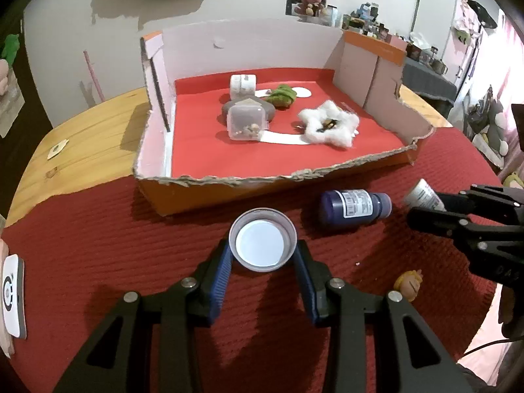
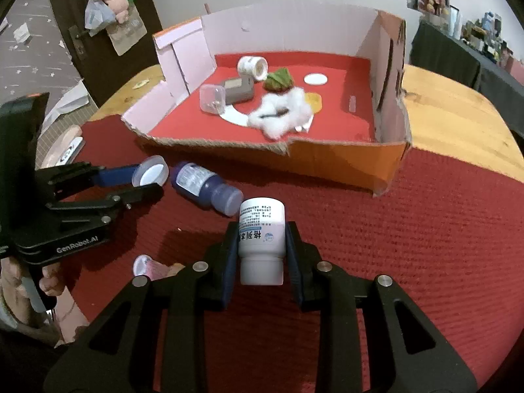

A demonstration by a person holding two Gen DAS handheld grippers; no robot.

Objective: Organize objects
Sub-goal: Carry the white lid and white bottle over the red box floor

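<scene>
My left gripper point(image 1: 263, 255) is shut on a round plastic lid point(image 1: 262, 240), open side toward the camera, held above the red cloth before the cardboard box point(image 1: 229, 183). It also shows in the right wrist view point(image 2: 151, 171). My right gripper point(image 2: 261, 240) is shut on a white medicine bottle point(image 2: 261, 239), cap toward the camera. That bottle also shows in the left wrist view point(image 1: 422, 193). A dark blue bottle point(image 1: 355, 208) lies on its side on the cloth between the two grippers; it also shows in the right wrist view point(image 2: 204, 188).
The box holds a tape roll point(image 1: 242, 84), a clear plastic container point(image 1: 247, 121), a grey block point(image 2: 238, 90), a green lump point(image 1: 281, 96) and a white fluffy star point(image 1: 329, 123). A small yellow figure head point(image 1: 407, 283) lies on the cloth at right. The wooden table point(image 1: 82, 144) shows beyond the cloth.
</scene>
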